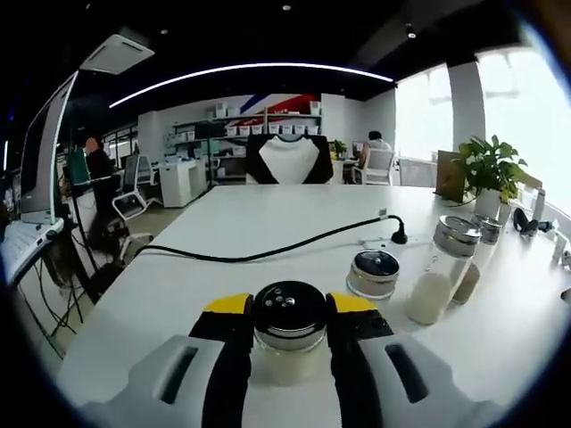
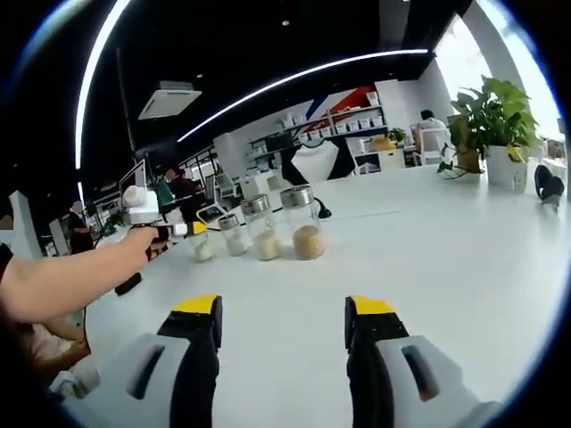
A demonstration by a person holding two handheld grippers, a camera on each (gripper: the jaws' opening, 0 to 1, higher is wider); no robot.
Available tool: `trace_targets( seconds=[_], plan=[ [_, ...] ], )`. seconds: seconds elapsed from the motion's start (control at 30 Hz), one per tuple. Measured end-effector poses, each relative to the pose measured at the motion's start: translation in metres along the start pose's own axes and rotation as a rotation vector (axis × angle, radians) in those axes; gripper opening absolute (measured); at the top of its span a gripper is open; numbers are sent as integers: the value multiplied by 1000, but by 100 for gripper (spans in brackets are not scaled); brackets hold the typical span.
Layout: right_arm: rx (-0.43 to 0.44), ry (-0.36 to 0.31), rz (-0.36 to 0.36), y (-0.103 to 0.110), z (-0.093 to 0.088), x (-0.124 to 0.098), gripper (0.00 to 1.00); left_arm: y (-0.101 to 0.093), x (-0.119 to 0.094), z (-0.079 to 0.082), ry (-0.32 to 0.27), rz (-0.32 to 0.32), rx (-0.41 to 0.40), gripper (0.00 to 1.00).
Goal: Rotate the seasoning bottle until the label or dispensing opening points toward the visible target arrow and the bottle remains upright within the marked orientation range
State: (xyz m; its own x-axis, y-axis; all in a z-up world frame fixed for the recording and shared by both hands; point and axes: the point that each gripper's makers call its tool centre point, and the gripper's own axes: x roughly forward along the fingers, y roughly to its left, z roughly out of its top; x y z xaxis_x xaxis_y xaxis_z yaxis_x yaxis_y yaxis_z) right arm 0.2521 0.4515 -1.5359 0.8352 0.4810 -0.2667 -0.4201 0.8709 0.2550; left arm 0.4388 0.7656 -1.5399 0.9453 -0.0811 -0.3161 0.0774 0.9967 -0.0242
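Left gripper [image 1: 289, 334] is clamped on the seasoning bottle [image 1: 289, 323], which stands upright on the white table [image 1: 268, 223]; right gripper [image 2: 282, 323] hangs released, holding nothing. No target arrow visible. Best to twist slowly, keeping the bottle vertical. Beyond it: three more jars [image 1: 443, 267], then a black cable [image 1: 268, 252].

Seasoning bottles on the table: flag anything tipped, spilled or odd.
Nothing stands out. All four bottles stand upright with caps on: the seasoning bottle between the left gripper jaws, the short jar, two taller bottles. No spill shows on the table.

Bright window glare, fisheye-warped edges
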Motion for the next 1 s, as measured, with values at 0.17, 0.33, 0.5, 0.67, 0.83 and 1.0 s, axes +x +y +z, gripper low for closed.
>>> trace_targets(
  seconds=[0.17,0.33,0.5,0.67,0.83,1.0],
  plan=[
    [-8,-10,23,12,2,-4,54,-12,-24,0,-12,-20,-8,33],
    [-19,-9,61,29,1,-6,54,-25,-46,-4,-16,-41,13,33],
    [-32,-13,88,39,2,-11,54,-37,-64,-10,-8,-70,17,33],
    [-42,-12,121,49,1,-13,53,-54,-83,-15,2,-112,24,33],
    [-104,-19,230,75,-1,-11,36,-76,-104,-12,-2,-180,30,33],
    [-168,-5,285,93,1,-6,34,-103,-132,-1,-10,-275,46,33]
  ],
)
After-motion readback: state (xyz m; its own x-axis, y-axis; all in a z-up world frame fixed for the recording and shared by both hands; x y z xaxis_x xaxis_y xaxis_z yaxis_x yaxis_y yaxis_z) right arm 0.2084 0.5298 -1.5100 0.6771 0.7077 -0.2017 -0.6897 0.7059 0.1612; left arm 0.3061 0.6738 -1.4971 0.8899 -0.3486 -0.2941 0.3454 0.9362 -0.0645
